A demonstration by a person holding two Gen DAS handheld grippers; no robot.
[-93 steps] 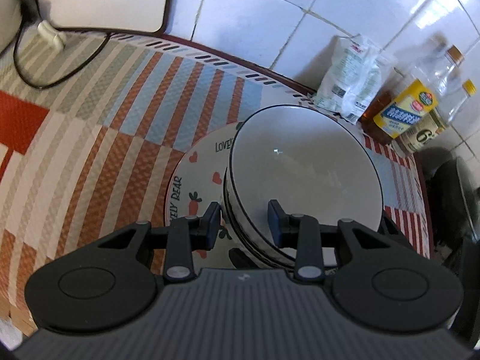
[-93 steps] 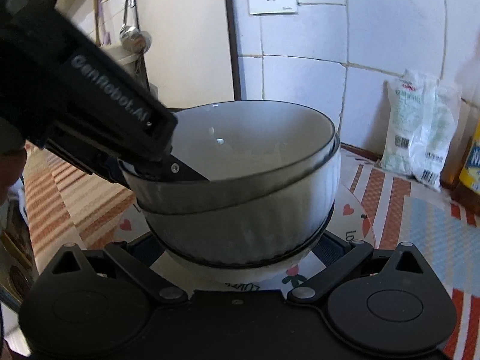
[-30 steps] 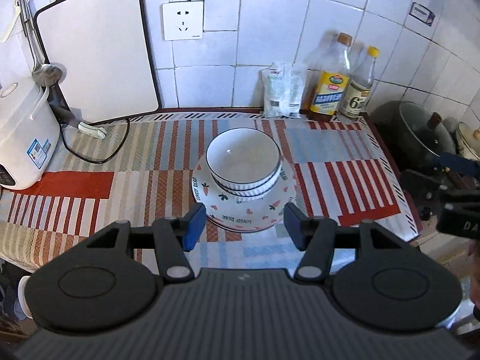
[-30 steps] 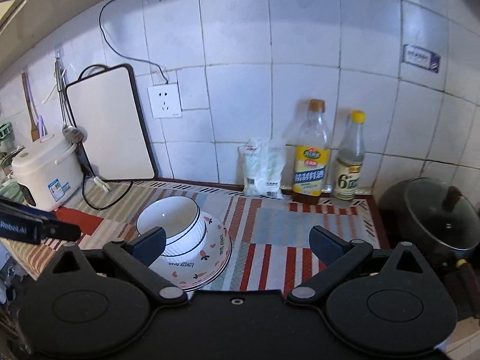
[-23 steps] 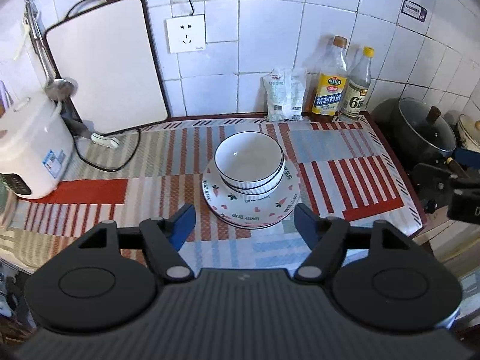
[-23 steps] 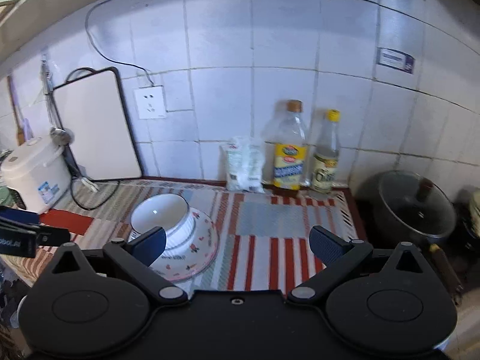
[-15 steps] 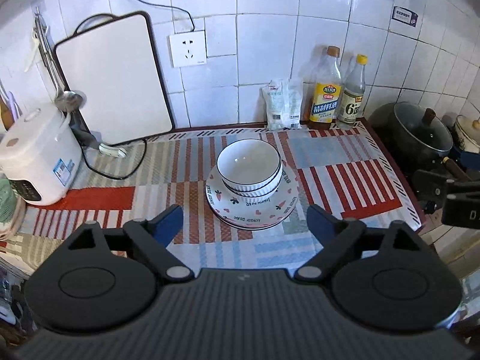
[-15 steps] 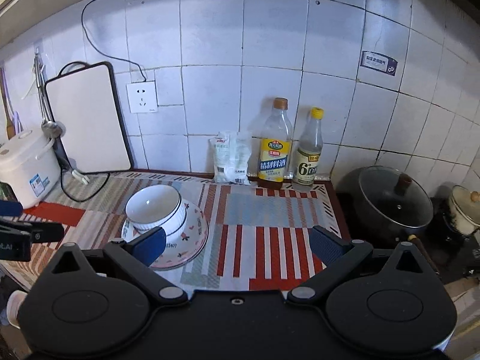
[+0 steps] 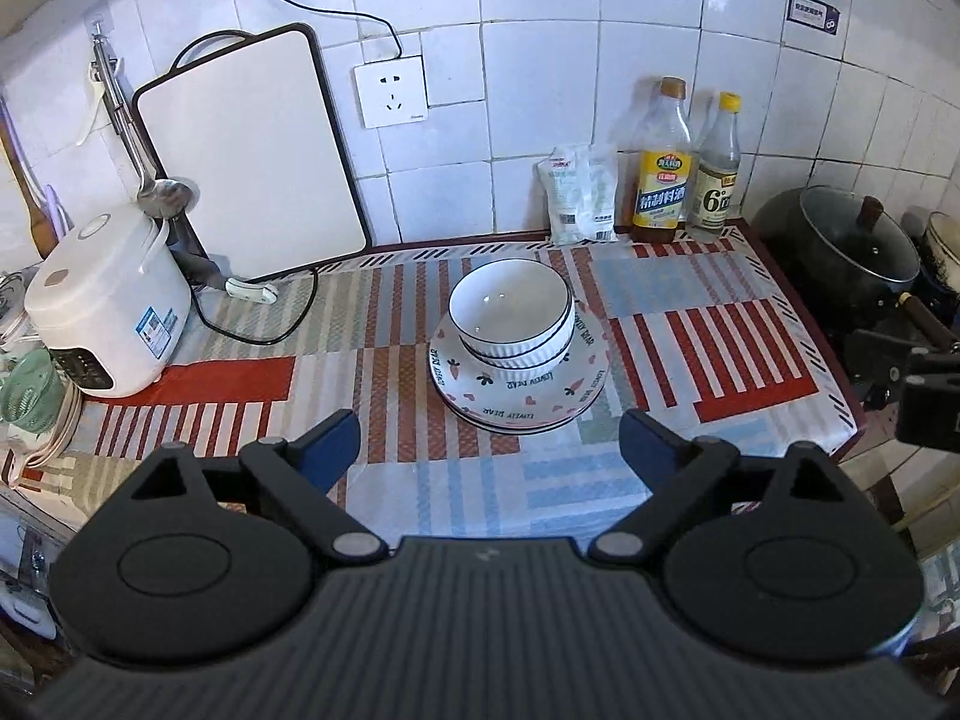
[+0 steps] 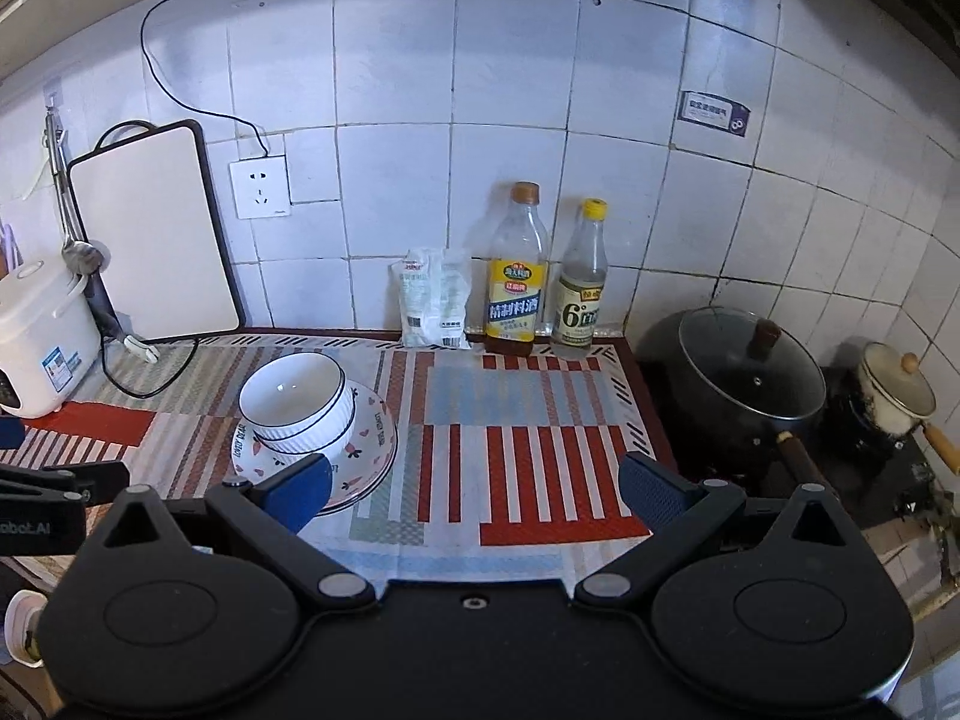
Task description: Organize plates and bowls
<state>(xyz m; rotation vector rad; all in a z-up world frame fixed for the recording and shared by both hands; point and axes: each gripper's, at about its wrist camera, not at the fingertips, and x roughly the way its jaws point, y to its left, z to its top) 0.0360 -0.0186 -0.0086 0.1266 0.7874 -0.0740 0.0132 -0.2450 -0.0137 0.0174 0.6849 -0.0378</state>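
White bowls stacked mouths up on plates, both jaws apart, empty.

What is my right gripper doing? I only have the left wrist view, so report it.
Observer: The right gripper is open, with nothing between its pads. It hangs above the front of the striped cloth, clear of the stacked bowls.
Operator: Tell me what stands past the dark pot.
Observer: A small cream pot with a knobbed lid sits to the right of the dark pot. Its wooden handle sticks out to the right.
Operator: Trace the socket cable.
Observer: The cable climbs from the socket, arcs left, then runs rightward along the top of the tiled wall.
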